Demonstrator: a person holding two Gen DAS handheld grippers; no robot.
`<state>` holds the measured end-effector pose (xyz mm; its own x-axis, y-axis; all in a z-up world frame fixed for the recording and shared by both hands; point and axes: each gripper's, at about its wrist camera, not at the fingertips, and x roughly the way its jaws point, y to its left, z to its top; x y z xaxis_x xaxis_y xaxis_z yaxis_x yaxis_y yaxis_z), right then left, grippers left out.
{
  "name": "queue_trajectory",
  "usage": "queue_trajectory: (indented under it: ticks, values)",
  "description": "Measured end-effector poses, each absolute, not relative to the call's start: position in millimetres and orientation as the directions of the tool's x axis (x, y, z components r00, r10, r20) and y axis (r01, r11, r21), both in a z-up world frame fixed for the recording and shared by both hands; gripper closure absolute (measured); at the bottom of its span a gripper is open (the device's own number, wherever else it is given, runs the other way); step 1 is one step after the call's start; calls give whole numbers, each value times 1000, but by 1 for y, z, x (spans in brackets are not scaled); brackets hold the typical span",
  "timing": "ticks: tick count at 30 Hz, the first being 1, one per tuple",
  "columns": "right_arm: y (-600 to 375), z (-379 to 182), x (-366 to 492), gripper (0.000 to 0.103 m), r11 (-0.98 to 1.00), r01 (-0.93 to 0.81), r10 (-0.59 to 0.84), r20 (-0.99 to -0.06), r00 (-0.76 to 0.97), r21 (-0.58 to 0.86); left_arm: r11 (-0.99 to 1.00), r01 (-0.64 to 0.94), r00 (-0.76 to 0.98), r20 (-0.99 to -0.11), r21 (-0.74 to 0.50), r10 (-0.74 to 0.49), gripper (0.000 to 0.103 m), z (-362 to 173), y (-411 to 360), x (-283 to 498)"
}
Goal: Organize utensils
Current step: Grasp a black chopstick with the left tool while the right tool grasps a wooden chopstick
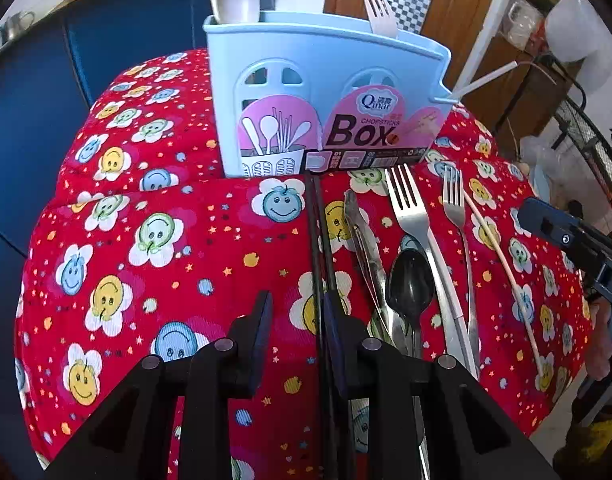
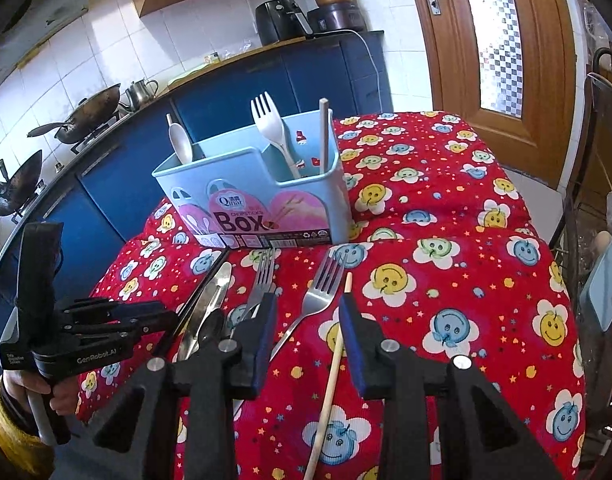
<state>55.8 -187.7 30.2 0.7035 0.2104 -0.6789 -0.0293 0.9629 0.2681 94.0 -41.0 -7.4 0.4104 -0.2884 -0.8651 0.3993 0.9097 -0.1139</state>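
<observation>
**poster1:** Two grippers are seen low over the cloth. The left gripper (image 1: 296,332) is held partly open, and the black chopsticks (image 1: 318,240) are seen running between its blue pads, right against the right-hand pad (image 1: 331,328). Whether they're actually pinched can't be told, since a gap is left beside the other pad.

**poster2:** Same deal on the other side? The right gripper (image 2: 308,344) is also shown partly open, with a pale wooden chopstick (image 2: 335,360) lying between its fingers, close to the right-hand pad. Nothing is seen being lifted.

**poster1:** Going outward, a steel knife (image 1: 362,248), a black spoon (image 1: 411,280) and two steel forks (image 1: 416,220) (image 1: 455,204) are laid side by side on the red smiley tablecloth (image 1: 146,248), just right of the black chopsticks.

**poster2:** Beyond them, the light blue chopsticks box (image 2: 258,188) is stood upright on the cloth. A white spoon (image 2: 180,140) is held in its left compartment, with a white plastic fork (image 2: 270,120) and one upright chopstick (image 2: 324,136) on the right side.
</observation>
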Motion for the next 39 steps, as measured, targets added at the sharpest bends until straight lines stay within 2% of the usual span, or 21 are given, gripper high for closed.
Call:
queue_trajectory:
  ticks: [12,18,21,25,27,32,39]
  values:
    - [-191,31,60,68,969,-19,190,-700,688,245,896,442,353,-911,-39,-214,73,-9,-56,119]
    - [-191,28,70,68,972,-26,196,-742,642,234,894,442,314,-921,-72,-230,76,-7,-57,134]
    - [-191,27,78,68,973,-32,200,-768,608,229,891,449,292,-931,-70,-220,79,-7,-60,143]
    - [-191,27,88,68,977,-40,194,-803,564,208,886,461,290,-935,-50,-203,92,-8,-66,148]
    - [-190,24,92,68,978,-46,195,-822,536,202,894,442,287,-932,-76,-221,97,-8,-62,151]
    - [-187,16,101,68,979,-62,199,-867,457,192,900,391,284,-906,-190,-314,98,-8,-41,155]
    - [-183,6,111,68,981,-84,192,-923,335,173,899,343,331,-861,-270,-385,98,0,-10,146]
